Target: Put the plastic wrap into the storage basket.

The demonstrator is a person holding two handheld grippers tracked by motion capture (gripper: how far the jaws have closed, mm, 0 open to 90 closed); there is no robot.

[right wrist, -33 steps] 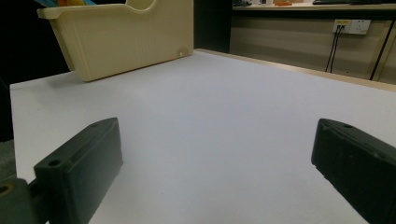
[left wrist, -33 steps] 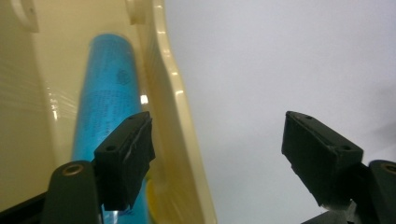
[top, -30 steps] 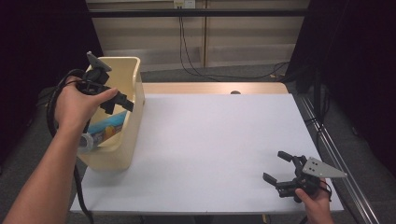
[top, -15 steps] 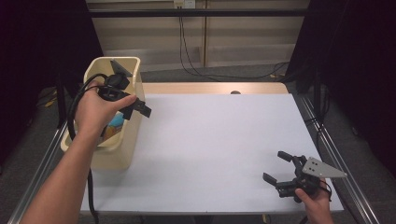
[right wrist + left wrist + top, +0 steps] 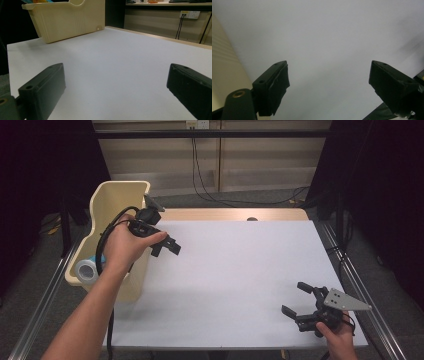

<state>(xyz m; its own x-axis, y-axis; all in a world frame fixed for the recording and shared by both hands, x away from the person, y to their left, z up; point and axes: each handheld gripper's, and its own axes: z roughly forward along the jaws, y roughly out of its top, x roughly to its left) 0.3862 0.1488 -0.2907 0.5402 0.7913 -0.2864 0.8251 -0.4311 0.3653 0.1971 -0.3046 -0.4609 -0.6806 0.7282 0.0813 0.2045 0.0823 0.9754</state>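
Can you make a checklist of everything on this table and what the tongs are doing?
Surface: white table, bare in the middle.
Job's things: cream bin at the left edge, a tape roll inside.
Clutter: nothing seen.
Grippers: left tongs just opened, nothing between them, beside the bin; right tongs open, empty, at the near right corner.
Cables: black cable loops from the left tongs.
Surroundings: wall socket, dark curtains.

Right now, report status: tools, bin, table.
Left tool empty, jaws just opening, over table beside bin. Right tool open, empty, near corner. Tape roll in bin. Nothing in the way.
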